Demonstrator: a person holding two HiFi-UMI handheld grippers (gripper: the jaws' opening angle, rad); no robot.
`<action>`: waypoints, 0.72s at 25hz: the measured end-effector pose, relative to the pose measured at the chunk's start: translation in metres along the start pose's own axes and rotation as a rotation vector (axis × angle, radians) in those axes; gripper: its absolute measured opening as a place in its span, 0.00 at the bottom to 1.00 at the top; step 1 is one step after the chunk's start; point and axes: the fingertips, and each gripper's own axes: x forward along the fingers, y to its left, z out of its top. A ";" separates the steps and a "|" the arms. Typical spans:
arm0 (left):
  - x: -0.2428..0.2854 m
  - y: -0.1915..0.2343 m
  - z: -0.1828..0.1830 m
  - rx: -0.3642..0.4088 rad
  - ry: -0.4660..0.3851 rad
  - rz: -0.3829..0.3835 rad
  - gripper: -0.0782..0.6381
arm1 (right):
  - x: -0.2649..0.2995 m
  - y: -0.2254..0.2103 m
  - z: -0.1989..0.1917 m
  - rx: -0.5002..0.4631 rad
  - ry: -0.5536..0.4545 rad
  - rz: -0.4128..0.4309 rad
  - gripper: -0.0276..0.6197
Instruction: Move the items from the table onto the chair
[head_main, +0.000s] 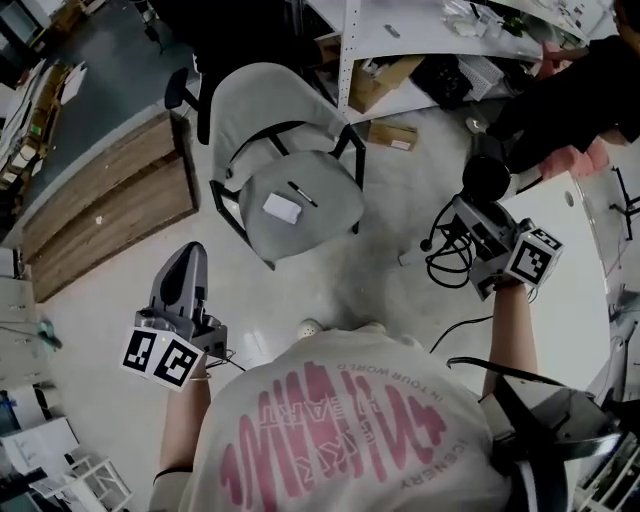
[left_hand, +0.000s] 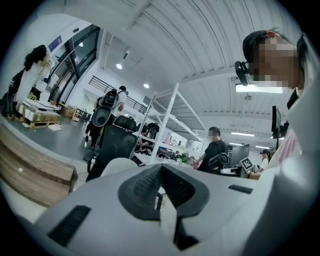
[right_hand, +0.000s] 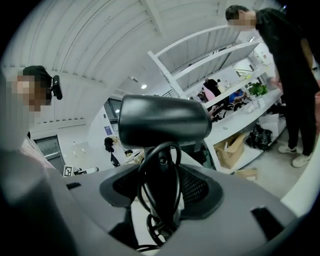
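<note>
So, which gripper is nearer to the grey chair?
Left. The left gripper sits close below-left of the chair in the head view; the right gripper, holding the hair dryer, is farther off to its right.

Black corded hair dryer (right_hand: 165, 125) stands clamped in right tongs (right_hand: 161, 200).

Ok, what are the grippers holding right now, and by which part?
The right gripper clamps a black hair dryer by its handle. The left gripper holds nothing.
</note>
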 end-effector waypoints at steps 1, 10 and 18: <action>-0.008 0.008 0.002 -0.007 -0.009 0.009 0.12 | 0.012 0.009 -0.003 0.000 0.002 0.016 0.40; -0.063 0.076 0.011 -0.054 -0.084 0.142 0.12 | 0.107 0.052 -0.028 -0.007 0.073 0.106 0.40; -0.078 0.097 0.007 -0.102 -0.096 0.201 0.12 | 0.165 0.064 -0.042 0.007 0.150 0.153 0.41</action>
